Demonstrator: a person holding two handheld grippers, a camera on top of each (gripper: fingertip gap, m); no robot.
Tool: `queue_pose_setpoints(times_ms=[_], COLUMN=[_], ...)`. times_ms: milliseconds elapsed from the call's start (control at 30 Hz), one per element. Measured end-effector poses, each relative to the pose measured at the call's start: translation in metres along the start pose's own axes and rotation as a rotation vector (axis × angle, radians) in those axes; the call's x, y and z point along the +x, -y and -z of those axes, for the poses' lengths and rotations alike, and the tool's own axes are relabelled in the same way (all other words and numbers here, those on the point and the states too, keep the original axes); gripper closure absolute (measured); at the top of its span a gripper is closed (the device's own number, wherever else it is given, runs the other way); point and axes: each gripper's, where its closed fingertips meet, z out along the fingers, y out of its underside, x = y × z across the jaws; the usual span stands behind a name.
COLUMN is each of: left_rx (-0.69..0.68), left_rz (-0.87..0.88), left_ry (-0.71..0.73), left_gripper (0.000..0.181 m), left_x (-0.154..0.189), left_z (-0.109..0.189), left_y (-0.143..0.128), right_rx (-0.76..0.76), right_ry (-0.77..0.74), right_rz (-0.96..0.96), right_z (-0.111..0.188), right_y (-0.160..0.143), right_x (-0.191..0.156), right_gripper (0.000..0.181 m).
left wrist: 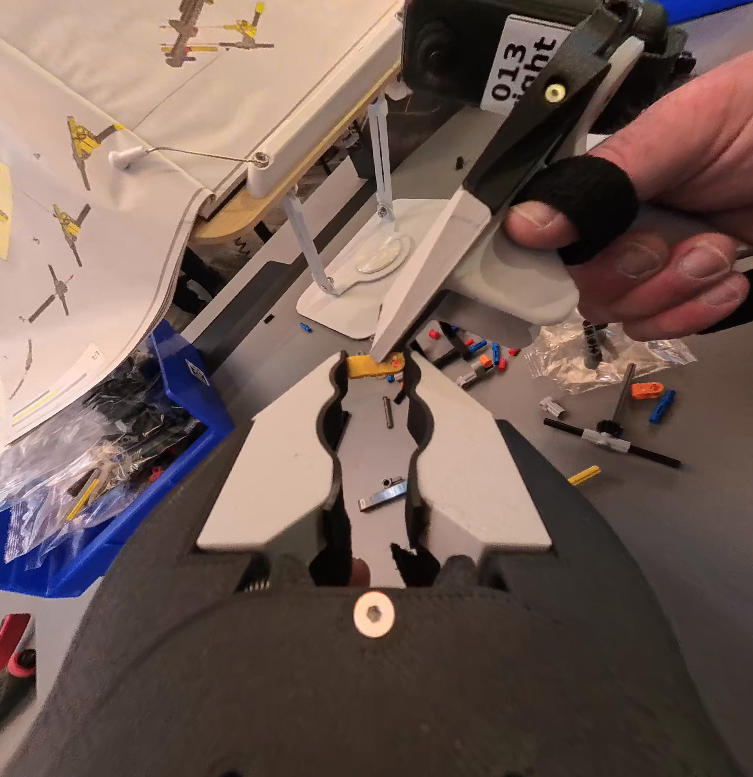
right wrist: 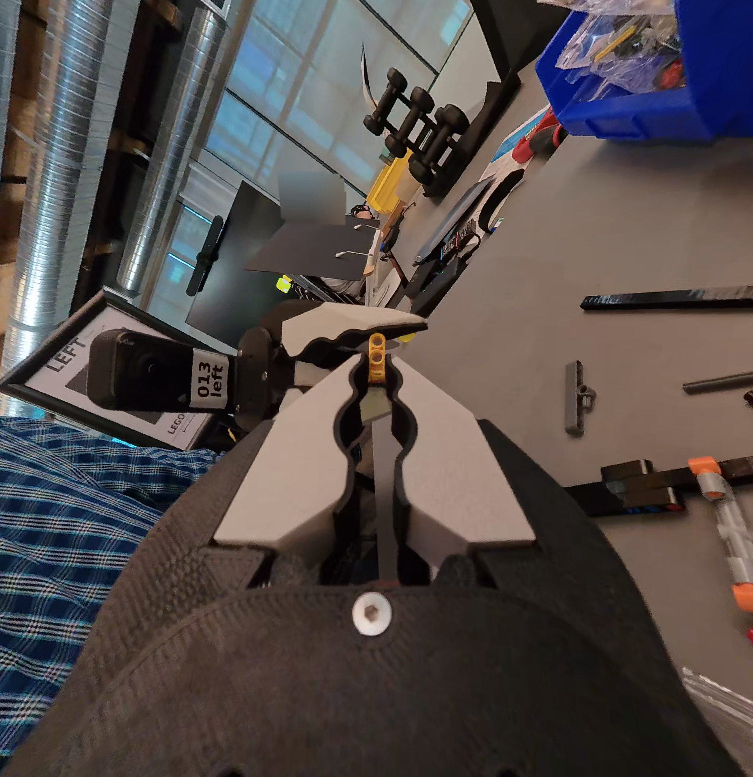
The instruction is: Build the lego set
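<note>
A small yellow beam with holes [left wrist: 364, 366] is held above the grey table between both grippers. My left gripper [left wrist: 377, 362] is shut on the beam, its tips on either end. My right gripper [right wrist: 377, 370] is shut on the same beam [right wrist: 377, 357] from the other side. In the left wrist view the right gripper [left wrist: 387, 355] comes down from the upper right, held by a hand [left wrist: 682, 235]. An orange-red pin [left wrist: 395, 360] sits in the beam's end. In the right wrist view the left gripper [right wrist: 358, 332] lies across the beam's top.
A grey beam with a pin [left wrist: 383, 494] lies on the table under the fingers, also seen in the right wrist view [right wrist: 574, 397]. Loose pins [left wrist: 484, 353], a black axle assembly [left wrist: 610, 441], a plastic bag [left wrist: 597, 357], a blue bin [left wrist: 189, 420] and the instruction booklet [left wrist: 114, 168] on its stand surround the spot. Less than 4 cm separates the two grippers' tips.
</note>
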Motion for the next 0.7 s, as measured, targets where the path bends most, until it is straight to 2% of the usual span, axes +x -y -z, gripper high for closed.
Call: queue_pose_setpoints(times_ms=[167, 267, 367, 467, 600, 700], left_rx=[0.081, 0.167, 0.213, 0.202, 0.180, 0.162], left_rz=[0.038, 0.077, 0.116, 0.083, 0.010, -0.037], left_ry=[0.013, -0.001, -0.010, -0.009, -0.011, -0.016], left_gripper=[0.158, 0.158, 0.158, 0.158, 0.158, 0.158], left_x=[-0.003, -0.006, -0.010, -0.010, -0.004, 0.001], left_z=[0.006, 0.014, 0.018, 0.017, 0.015, 0.014], left_y=[0.009, 0.020, 0.029, 0.030, 0.031, 0.032], right_rx=[-0.005, 0.031, 0.044, 0.009, -0.055, -0.091], right_ry=[0.003, 0.028, 0.040, 0.064, 0.010, 0.021], right_rz=[0.064, 0.061, 0.046, 0.051, 0.130, 0.148], right_z=[-0.001, 0.005, 0.013, 0.015, 0.010, 0.006], right_y=[0.003, 0.011, 0.016, 0.014, 0.008, 0.004], right_x=[-0.010, -0.017, -0.018, -0.023, -0.025, -0.029], right_gripper=[0.175, 0.164, 0.161, 0.159, 0.158, 0.165])
